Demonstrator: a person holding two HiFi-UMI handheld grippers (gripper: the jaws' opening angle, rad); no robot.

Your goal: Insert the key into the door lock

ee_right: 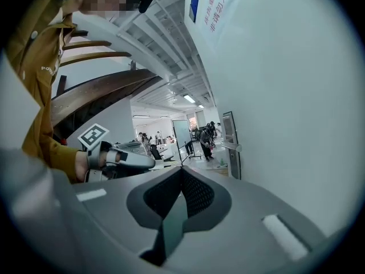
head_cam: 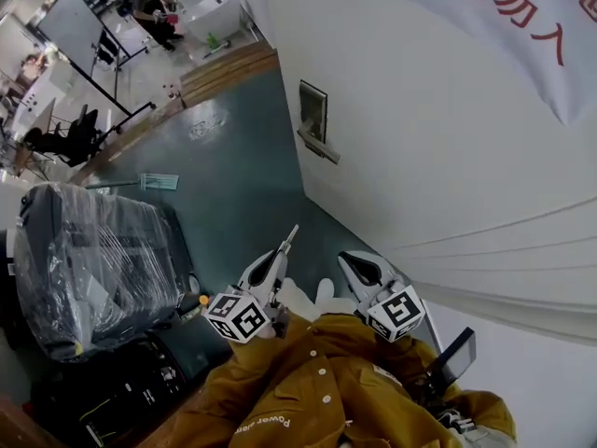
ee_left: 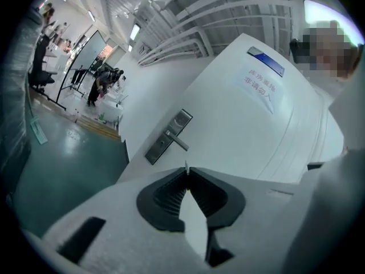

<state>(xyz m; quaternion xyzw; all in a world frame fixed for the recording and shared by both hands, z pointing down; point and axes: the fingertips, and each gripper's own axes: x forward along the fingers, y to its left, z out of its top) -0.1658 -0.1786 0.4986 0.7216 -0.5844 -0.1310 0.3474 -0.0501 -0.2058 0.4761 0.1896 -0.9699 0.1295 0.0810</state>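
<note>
Teal floor [head_cam: 233, 171]; wooden step [head_cam: 229, 68] (far end); whiteboard [head_cam: 70, 24] beyond.

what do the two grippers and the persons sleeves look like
Both the left gripper and right gripper have pale grey moulded bodies tapering to two jaws lined with black ribbed pads. Each carries a white cube printed with black square markers. The sleeves are mustard-yellow jacket fabric with pale snap buttons.

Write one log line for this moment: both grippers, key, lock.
left gripper: shut on key | right gripper: shut, empty | lock: key not in, apart
</note>
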